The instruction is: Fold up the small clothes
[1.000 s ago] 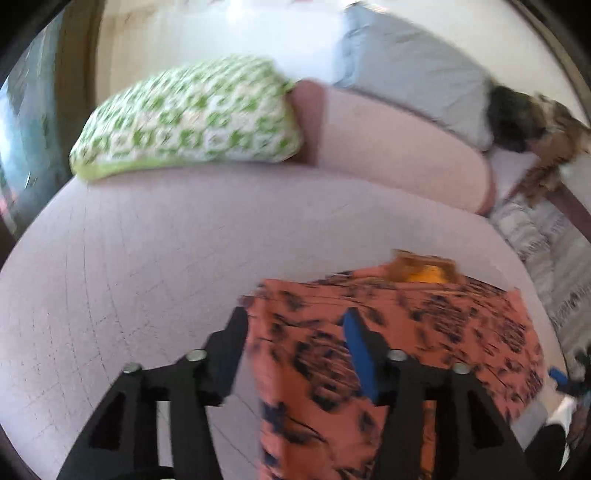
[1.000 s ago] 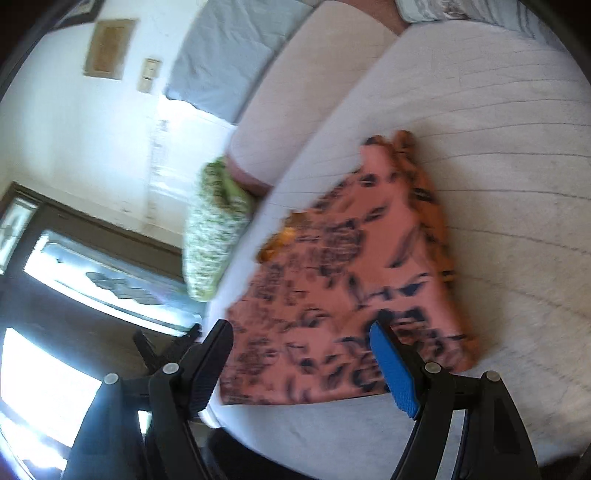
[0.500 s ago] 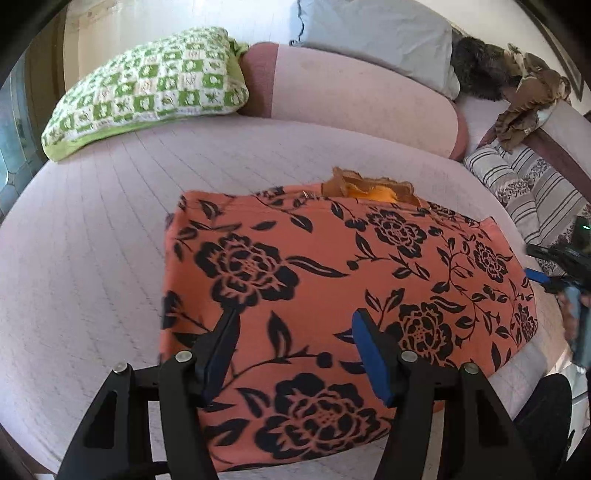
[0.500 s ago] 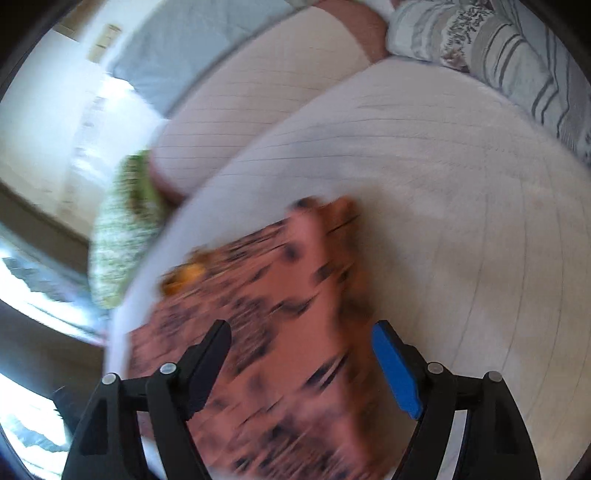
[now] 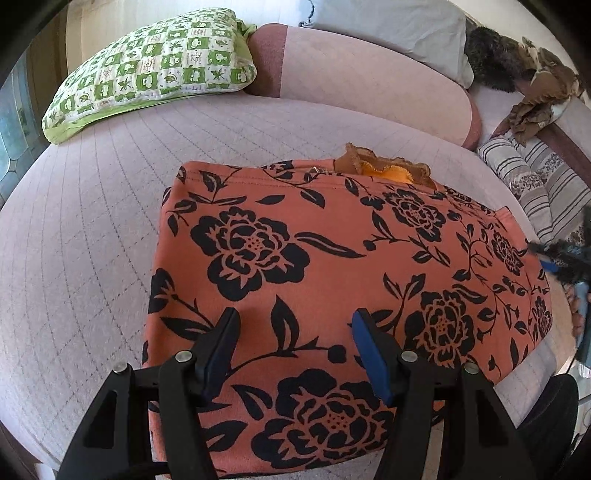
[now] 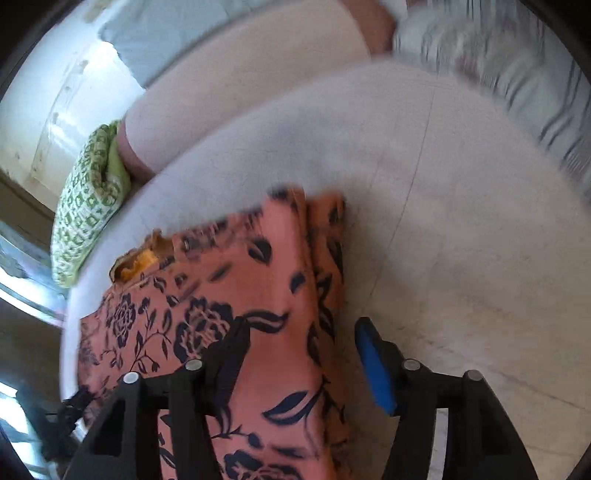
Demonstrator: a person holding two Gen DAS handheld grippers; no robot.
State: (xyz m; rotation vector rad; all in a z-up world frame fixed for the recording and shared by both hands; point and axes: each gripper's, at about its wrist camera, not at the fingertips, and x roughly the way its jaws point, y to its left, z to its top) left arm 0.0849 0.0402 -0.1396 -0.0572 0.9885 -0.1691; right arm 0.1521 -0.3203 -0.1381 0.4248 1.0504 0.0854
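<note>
An orange garment with black flower print [image 5: 332, 280] lies spread flat on the pale quilted bed [image 5: 81, 236], its near edge at the bed's front. A brown and orange collar piece [image 5: 384, 168] shows at its far edge. My left gripper [image 5: 295, 339] is open and empty, hovering over the garment's near middle. My right gripper [image 6: 299, 350] is open and empty over the garment's right edge [image 6: 325, 266], where the cloth is doubled. The garment also shows in the right wrist view [image 6: 229, 295]. The right gripper appears blurred at the far right of the left wrist view [image 5: 565, 258].
A green checked pillow [image 5: 155, 66] lies at the back left beside a long pink bolster [image 5: 369, 81]. A grey pillow [image 5: 391, 29], a dark and brown clothes heap [image 5: 524, 74] and striped cushions [image 5: 535, 184] lie at the back right. The bed edge runs just below the garment.
My left gripper has swung right, from the garment's left edge to over its near middle. My right gripper has swung right to the garment's right edge. Both stay open.
</note>
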